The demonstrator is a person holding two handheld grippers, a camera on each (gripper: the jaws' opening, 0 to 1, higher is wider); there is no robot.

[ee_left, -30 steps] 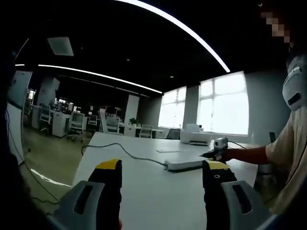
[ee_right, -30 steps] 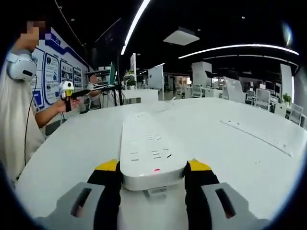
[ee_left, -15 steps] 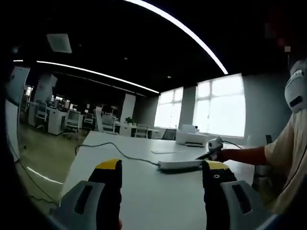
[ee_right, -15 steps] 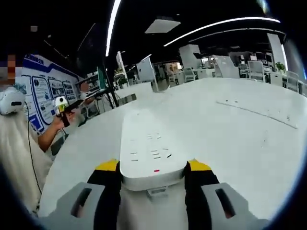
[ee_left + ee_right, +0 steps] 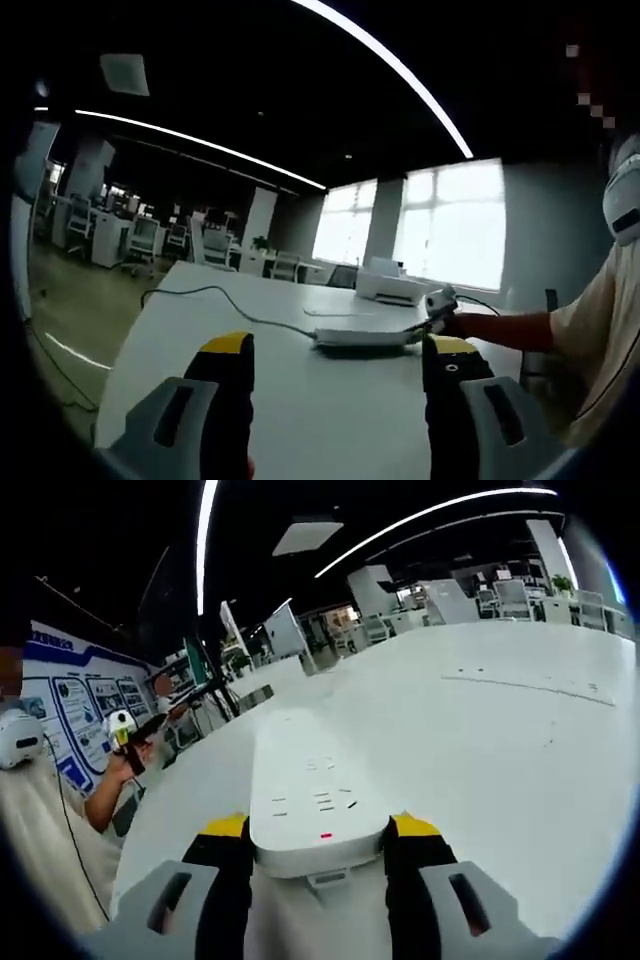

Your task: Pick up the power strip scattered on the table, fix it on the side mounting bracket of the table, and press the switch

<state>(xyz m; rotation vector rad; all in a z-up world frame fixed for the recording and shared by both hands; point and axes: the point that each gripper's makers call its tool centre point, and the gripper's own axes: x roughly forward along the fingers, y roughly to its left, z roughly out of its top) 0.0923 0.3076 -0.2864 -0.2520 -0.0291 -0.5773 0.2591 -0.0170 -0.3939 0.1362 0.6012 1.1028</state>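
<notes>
Between my right gripper's [image 5: 318,845] yellow-tipped jaws sits the white power strip [image 5: 315,790], clamped across its near end and pointing away over the white table [image 5: 500,740]. Its red switch mark faces up at that end, with socket slots farther along. Seen from the left gripper view, the same power strip [image 5: 360,338] hangs just above the table [image 5: 250,370], its dark cord [image 5: 215,300] trailing back across the surface to the far edge. My left gripper [image 5: 338,400] stands wide open with nothing in it. I judge the main risks to be slip and snag: the strip's casing is smooth, glossy, round-edged plastic gripped at one end only, so the long free end could pivot in the jaws, and the trailing cord could drag or catch on the table edge during transfer to the bracket.
</notes>
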